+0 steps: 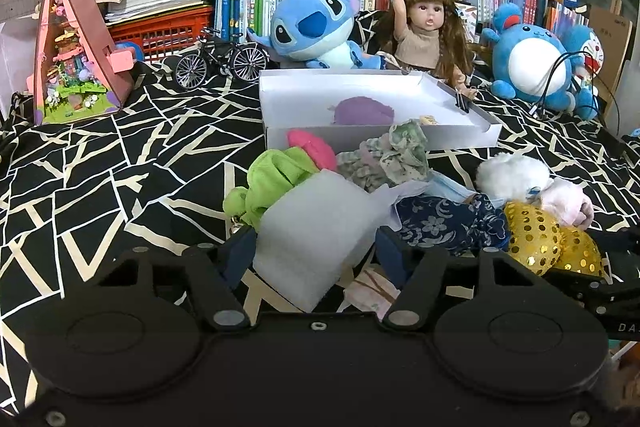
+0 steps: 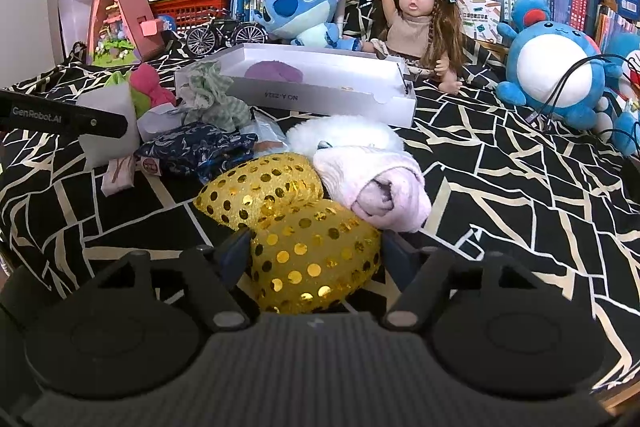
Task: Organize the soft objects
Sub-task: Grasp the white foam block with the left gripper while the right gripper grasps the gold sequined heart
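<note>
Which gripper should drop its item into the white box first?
Left, probably. The left gripper has the foam block between its fingers, directly before the white box. The right gripper, around the gold pouch, sits farther back behind the pile.

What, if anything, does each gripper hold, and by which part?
The left gripper grips the white foam block across its near lower end. The right gripper straddles the gold sequin bag at its near end; a firm clamp cannot be told.

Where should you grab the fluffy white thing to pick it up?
Grip the fluffy white thing across its rounded top, coming from above. Its lower front is tucked behind the pink rolled cloth and the gold sequin pouch, so only the top bulges free.
</note>
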The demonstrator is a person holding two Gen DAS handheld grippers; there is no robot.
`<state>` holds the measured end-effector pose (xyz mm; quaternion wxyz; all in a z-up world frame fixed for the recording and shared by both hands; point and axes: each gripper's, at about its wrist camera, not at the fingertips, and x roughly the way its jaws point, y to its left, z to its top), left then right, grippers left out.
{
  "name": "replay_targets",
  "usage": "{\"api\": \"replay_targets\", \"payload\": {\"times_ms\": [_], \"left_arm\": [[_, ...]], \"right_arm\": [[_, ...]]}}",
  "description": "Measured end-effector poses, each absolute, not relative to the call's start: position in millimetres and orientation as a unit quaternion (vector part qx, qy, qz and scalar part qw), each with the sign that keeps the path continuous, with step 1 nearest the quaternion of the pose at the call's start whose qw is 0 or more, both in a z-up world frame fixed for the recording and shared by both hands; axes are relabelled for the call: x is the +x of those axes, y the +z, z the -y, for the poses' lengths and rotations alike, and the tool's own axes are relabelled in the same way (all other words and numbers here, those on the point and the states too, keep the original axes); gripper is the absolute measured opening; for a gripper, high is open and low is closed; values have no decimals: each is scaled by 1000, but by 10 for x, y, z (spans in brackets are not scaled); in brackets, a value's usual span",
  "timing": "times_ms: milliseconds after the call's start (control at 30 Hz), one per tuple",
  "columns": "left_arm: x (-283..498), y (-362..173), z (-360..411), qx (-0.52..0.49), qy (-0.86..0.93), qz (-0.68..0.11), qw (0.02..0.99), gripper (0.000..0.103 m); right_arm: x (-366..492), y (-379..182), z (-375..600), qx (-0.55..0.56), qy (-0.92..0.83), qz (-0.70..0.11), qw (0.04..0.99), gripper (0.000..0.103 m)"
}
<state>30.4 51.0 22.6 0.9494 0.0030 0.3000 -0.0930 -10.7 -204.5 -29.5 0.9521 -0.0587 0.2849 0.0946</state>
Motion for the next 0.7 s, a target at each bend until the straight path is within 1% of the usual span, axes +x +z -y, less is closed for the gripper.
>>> {"api": "replay_targets", "payload": {"times_ms": [67, 100, 133, 200, 300, 433, 700], "left_arm": [[318, 209, -506, 0, -90, -302, 949, 62], [318, 207, -506, -4, -87, -303, 949, 55], [319, 209, -508, -7, -85, -304, 949, 55], [309, 220, -520, -15, -87, -304, 948, 54], [271, 269, -518, -13, -87, -297, 951, 53], [207, 373, -499, -9, -90, -282, 955, 53], [164, 562, -506, -28, -99, -264, 959, 53]], "right_arm": [[-83, -305, 2037, -56, 96, -287, 952, 72], [-67, -314, 2038, -54, 97, -287, 951, 71], [-55, -324, 2038, -51, 96, -289, 951, 69], [-55, -322, 2048, -47, 93, -289, 952, 63], [-90, -288, 2070, -39, 96, -287, 952, 59], [-150, -231, 2070, -36, 108, -282, 953, 58], [-194, -37, 1971, -48, 127, -245, 960, 58]]}}
